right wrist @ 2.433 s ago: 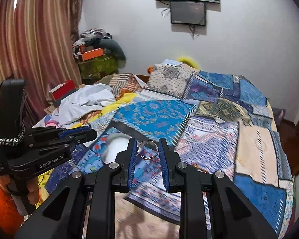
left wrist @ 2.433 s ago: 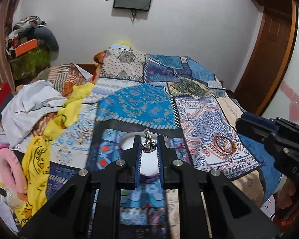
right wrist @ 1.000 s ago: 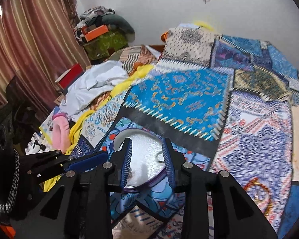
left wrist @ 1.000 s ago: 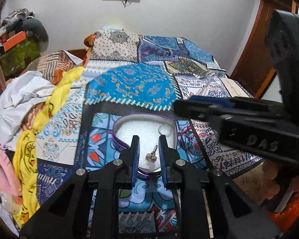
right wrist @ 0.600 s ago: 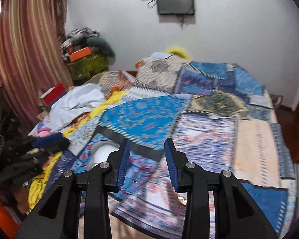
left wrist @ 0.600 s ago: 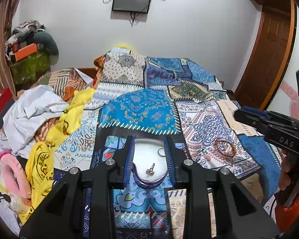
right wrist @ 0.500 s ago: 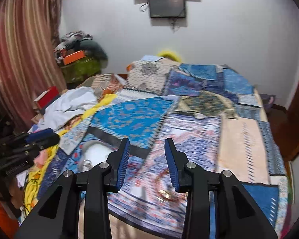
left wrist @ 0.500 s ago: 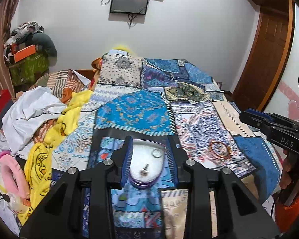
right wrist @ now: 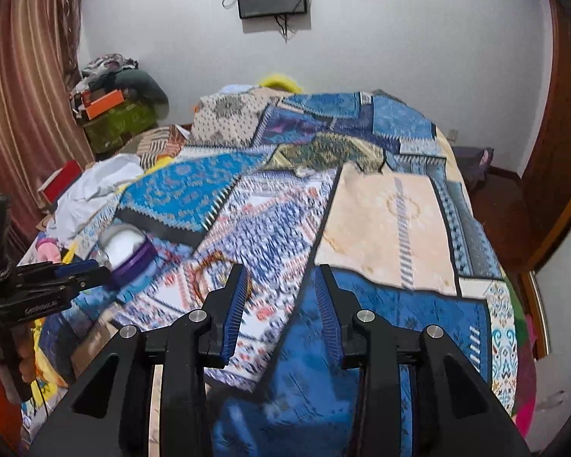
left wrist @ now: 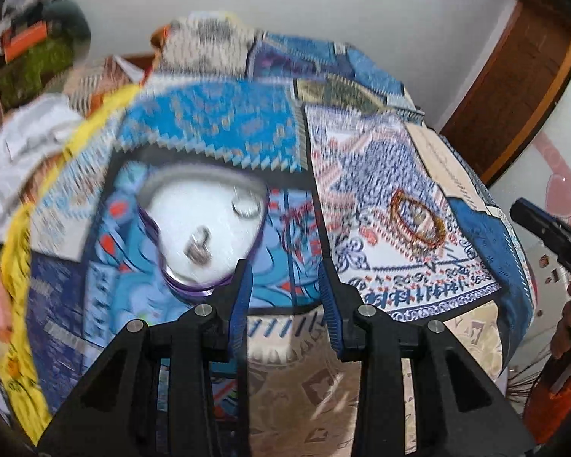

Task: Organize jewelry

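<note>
The left gripper (left wrist: 285,285) and the right gripper (right wrist: 279,297) are both spread wide and hold nothing. Just beyond the left one, the heart-shaped tray (left wrist: 179,282) carries a ring (left wrist: 247,205) and an earring (left wrist: 198,249). Further right, bangles (left wrist: 418,219) lie on the bedspread (left wrist: 217,129).

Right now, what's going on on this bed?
A person is sorting jewelry with a handheld claw in each hand. Both the left claw and the right claw are open and hold nothing. A silver ring and another small silver piece lie in the white heart-shaped tray. The reddish-gold bangles lie on the patterned bedspread, outside the tray.
</note>
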The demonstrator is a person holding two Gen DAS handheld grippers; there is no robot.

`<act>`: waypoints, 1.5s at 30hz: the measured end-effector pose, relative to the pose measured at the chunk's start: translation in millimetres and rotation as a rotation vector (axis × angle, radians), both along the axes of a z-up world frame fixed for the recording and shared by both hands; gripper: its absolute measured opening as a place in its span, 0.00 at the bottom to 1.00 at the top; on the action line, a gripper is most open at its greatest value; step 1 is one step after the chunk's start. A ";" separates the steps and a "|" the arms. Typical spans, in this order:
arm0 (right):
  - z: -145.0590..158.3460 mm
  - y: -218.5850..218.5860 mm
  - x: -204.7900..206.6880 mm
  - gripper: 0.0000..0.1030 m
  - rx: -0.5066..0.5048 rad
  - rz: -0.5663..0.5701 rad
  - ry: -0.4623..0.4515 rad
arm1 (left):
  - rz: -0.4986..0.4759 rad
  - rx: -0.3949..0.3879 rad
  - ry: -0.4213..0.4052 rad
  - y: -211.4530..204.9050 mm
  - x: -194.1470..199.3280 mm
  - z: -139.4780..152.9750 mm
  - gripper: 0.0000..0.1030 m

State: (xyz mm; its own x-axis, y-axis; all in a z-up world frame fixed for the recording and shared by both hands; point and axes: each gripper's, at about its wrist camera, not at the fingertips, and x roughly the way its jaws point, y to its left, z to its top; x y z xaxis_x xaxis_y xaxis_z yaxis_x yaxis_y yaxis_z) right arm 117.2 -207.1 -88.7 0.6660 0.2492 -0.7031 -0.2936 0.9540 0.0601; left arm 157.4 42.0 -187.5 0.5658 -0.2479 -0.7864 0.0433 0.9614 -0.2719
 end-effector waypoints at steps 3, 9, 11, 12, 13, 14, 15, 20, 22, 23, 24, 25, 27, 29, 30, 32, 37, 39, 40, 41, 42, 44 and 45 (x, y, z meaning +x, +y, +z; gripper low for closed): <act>-12.4 -0.2 0.4 0.33 0.004 0.020 0.034 | 0.007 -0.014 0.033 -3.8 6.7 -12.9 0.34; -33.0 7.1 5.1 0.33 0.018 0.068 0.082 | 0.009 0.006 0.060 -13.1 21.8 -29.2 0.34; -37.0 10.4 9.0 0.33 0.023 0.074 0.086 | 0.002 0.017 0.058 -16.0 26.5 -33.0 0.34; -38.6 11.6 11.4 0.33 0.027 0.075 0.090 | 0.000 0.024 0.053 -16.6 27.1 -33.0 0.34; -40.4 12.8 14.7 0.33 0.033 0.073 0.093 | -0.005 0.037 0.046 -18.4 28.7 -33.2 0.34; -41.9 14.0 17.0 0.33 0.036 0.073 0.099 | -0.010 0.044 0.042 -19.7 30.9 -33.3 0.34; -43.7 15.4 20.2 0.33 0.041 0.076 0.108 | -0.015 0.050 0.038 -20.8 32.4 -33.7 0.34; -52.4 24.9 27.5 0.32 0.028 0.099 0.133 | -0.028 0.081 0.021 -24.5 42.2 -35.8 0.34; -57.1 29.2 27.3 0.25 0.012 0.115 0.145 | -0.032 0.077 0.021 -24.0 45.6 -36.8 0.34; -58.6 30.0 27.7 0.21 0.008 0.119 0.148 | -0.035 0.073 0.021 -24.3 47.3 -37.4 0.34; -59.2 30.4 28.9 0.19 0.007 0.118 0.151 | -0.038 0.070 0.021 -24.5 48.2 -37.6 0.34; -60.1 29.7 29.1 0.17 0.009 0.118 0.152 | -0.043 0.067 0.021 -25.4 49.8 -38.3 0.34; -61.4 26.9 29.6 0.12 0.029 0.118 0.157 | -0.052 0.060 0.016 -26.3 52.2 -39.1 0.34; -62.1 25.7 28.8 0.10 0.041 0.118 0.158 | -0.061 0.037 0.006 -26.1 53.8 -41.7 0.31; -62.1 26.0 28.7 0.09 0.044 0.117 0.156 | -0.057 0.025 0.007 -24.8 54.7 -42.9 0.31; -62.5 25.3 27.1 0.07 0.049 0.114 0.153 | -0.059 0.001 0.007 -23.0 56.1 -43.7 0.19; -59.7 23.8 25.4 0.06 0.063 0.101 0.147 | -0.057 0.016 0.004 -26.2 54.6 -44.1 0.05; -57.9 24.8 25.8 0.06 0.061 0.097 0.141 | -0.056 0.031 -0.002 -28.5 52.5 -43.2 0.05; -56.0 24.2 24.2 0.06 0.064 0.094 0.134 | -0.054 0.034 -0.005 -29.7 50.5 -42.3 0.05; -54.1 24.2 24.0 0.06 0.066 0.092 0.130 | -0.055 0.034 -0.007 -30.5 49.1 -41.4 0.05; -51.9 24.1 23.6 0.06 0.069 0.088 0.124 | -0.056 0.035 -0.009 -31.8 47.7 -40.0 0.05; -44.9 22.9 21.4 0.06 0.075 0.081 0.107 | -0.059 0.032 -0.017 -33.4 42.7 -35.9 0.05; -41.6 22.8 20.7 0.06 0.077 0.078 0.099 | -0.060 0.031 -0.021 -33.8 40.4 -33.9 0.05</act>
State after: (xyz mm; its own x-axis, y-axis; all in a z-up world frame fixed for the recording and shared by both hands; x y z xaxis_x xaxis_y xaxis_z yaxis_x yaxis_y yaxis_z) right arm 137.8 -184.3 -130.3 0.5710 0.3532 -0.7411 -0.3561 0.9199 0.1640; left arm 197.8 8.2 -221.4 0.5672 -0.2578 -0.7822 0.1065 0.9647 -0.2407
